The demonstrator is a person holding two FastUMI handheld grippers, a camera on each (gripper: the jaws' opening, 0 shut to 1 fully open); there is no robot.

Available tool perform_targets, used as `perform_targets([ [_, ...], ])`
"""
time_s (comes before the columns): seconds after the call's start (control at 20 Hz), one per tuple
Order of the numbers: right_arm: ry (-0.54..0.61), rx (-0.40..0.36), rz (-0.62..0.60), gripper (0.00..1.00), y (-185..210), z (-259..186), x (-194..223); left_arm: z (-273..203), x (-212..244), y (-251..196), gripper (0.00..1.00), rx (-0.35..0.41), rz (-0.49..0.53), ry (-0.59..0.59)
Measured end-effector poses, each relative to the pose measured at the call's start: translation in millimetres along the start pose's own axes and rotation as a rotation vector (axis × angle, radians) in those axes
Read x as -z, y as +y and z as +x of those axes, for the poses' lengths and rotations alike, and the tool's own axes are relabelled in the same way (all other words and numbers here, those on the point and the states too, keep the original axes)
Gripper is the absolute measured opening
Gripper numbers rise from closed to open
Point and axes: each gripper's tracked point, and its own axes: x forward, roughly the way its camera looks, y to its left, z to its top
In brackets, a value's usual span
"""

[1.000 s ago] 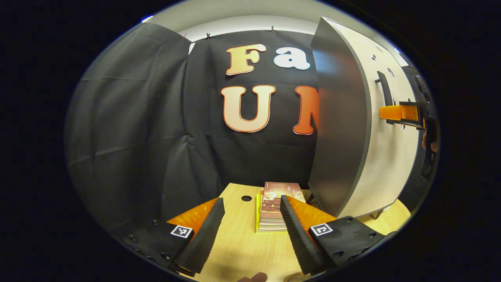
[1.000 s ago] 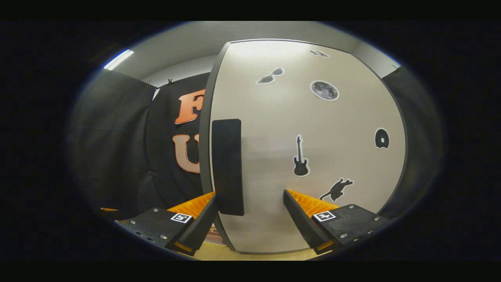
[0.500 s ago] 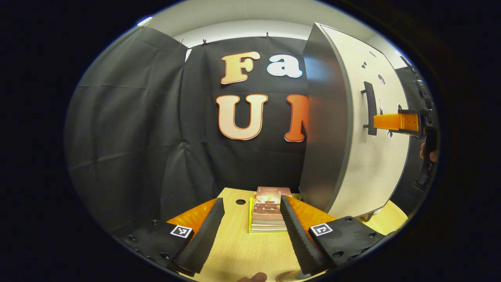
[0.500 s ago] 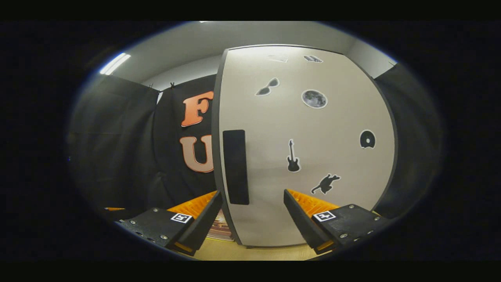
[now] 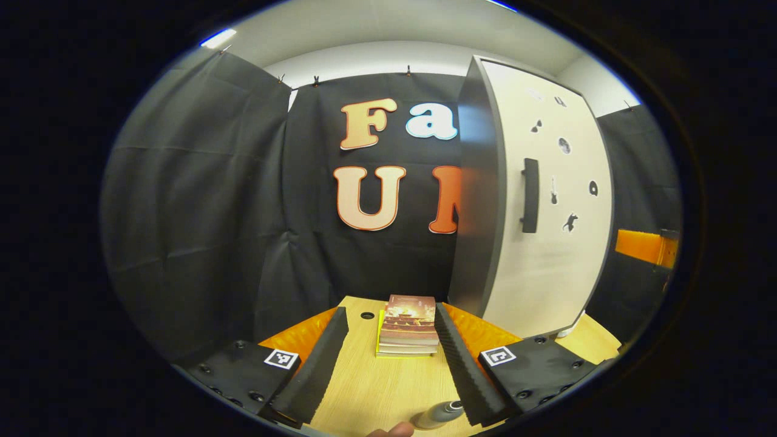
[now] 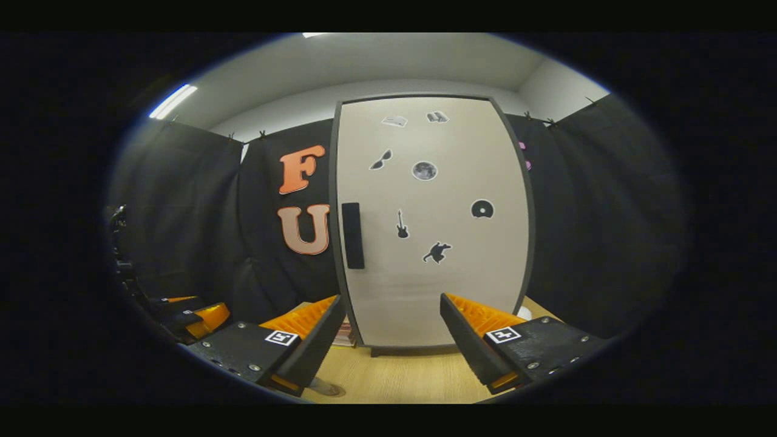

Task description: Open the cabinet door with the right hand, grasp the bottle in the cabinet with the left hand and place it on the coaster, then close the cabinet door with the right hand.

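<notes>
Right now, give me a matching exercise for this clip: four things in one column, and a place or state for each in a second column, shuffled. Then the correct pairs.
Things:
1. cabinet door
2. door handle
3. stack of books
4. right gripper

Place or state:
A. lying on the wooden table, left of the cabinet
B. black vertical bar near the door's left edge
C. shut, carrying small stickers
D. open and empty, facing the door

Pairs: 1-C, 2-B, 3-A, 4-D
</notes>
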Motion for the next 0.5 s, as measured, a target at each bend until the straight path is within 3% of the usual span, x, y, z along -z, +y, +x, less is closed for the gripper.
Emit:
perform_targets([
  [0.25, 0.026, 0.014, 0.019, 0.96, -12.3, -57.4, 15.4, -40.2, -7.9, -17.5, 0.94, 0.012, 0.027, -0.018],
  [0.5, 0.021, 0.042, 0.007, 0.96, -27.7, -86.9, 18.5, -69.7, -12.0, -27.7, 0.93, 0.023, 0.019, -0.026],
])
